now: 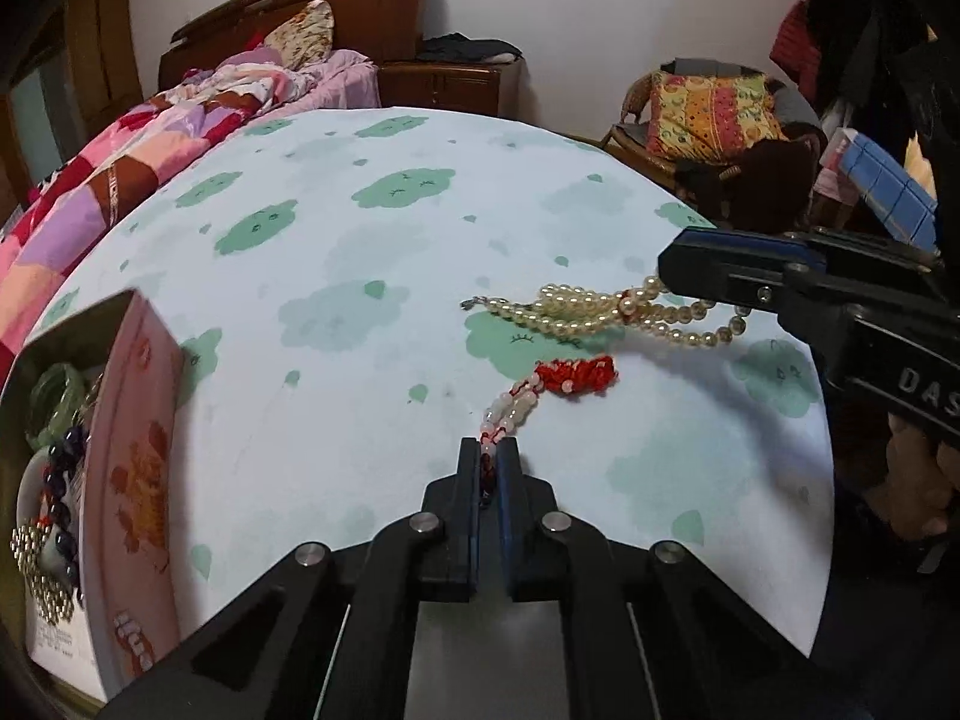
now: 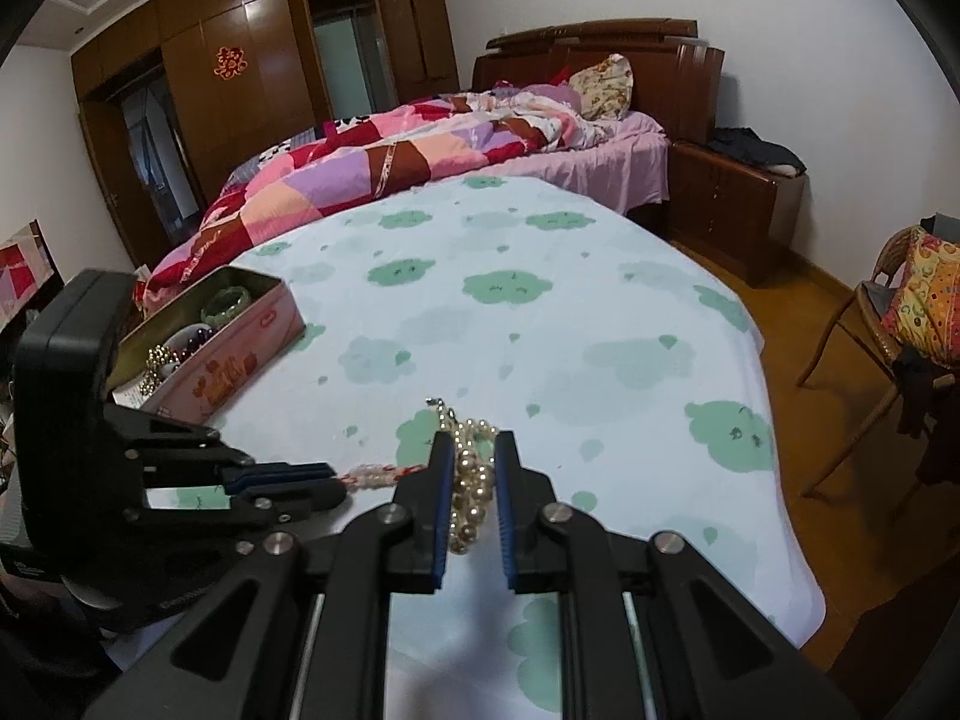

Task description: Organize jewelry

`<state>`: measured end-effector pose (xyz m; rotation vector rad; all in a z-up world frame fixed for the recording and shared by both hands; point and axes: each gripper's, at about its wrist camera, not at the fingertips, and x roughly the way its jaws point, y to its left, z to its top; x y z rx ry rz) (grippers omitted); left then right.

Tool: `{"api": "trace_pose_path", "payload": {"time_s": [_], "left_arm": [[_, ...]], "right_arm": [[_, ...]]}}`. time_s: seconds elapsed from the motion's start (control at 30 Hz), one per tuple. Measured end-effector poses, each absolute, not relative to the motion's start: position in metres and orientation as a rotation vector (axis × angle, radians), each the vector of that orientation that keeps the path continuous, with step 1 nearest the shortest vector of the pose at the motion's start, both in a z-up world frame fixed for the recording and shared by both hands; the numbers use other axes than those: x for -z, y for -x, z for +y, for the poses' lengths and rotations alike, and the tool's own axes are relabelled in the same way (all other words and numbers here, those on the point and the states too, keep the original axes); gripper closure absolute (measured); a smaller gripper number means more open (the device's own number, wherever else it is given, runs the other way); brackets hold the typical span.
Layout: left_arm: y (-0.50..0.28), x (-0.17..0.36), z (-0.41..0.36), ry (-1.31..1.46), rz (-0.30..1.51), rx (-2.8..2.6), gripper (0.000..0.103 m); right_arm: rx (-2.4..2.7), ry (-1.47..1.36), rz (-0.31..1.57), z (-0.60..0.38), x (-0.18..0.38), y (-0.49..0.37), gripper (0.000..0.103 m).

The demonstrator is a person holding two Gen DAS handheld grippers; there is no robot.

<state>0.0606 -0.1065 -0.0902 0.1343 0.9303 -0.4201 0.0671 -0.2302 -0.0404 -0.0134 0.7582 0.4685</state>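
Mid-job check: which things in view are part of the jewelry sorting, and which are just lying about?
Job items:
- pearl necklace, between the right gripper fingers
- red-tasselled bead string, clamped in the left gripper
- pink tin holding jewelry

Lying about:
- patchwork quilt
- floral pillow
- wicker chair
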Motion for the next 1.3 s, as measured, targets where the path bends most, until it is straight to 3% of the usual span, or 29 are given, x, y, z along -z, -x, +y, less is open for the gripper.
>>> {"api": "trace_pose_path", "payload": {"time_s": [0.57, 0.9, 0.97, 1.3], "left_arm": [[-0.035, 0.003, -0.045, -0.013, 0.695, 0.307, 0.099], [-0.029, -0.019, -0.018, 0.015, 0.637, 0.261, 0.099], [-0.027, -0.021, -0.01, 0.022, 0.629, 0.246, 0.099], [-0.023, -0.021, 0.023, 0.072, 0.62, 0.184, 0.099]], "right_arm": [[-0.517, 0.015, 0.668, -0.219, 0.007, -0.056, 0.087], [-0.56, 0.026, 0.625, -0.2, -0.014, -0.054, 0.088], [-0.576, 0.028, 0.617, -0.194, -0.02, -0.055, 0.094], [-0.638, 0.098, 0.623, -0.158, -0.027, -0.059, 0.092]]}}
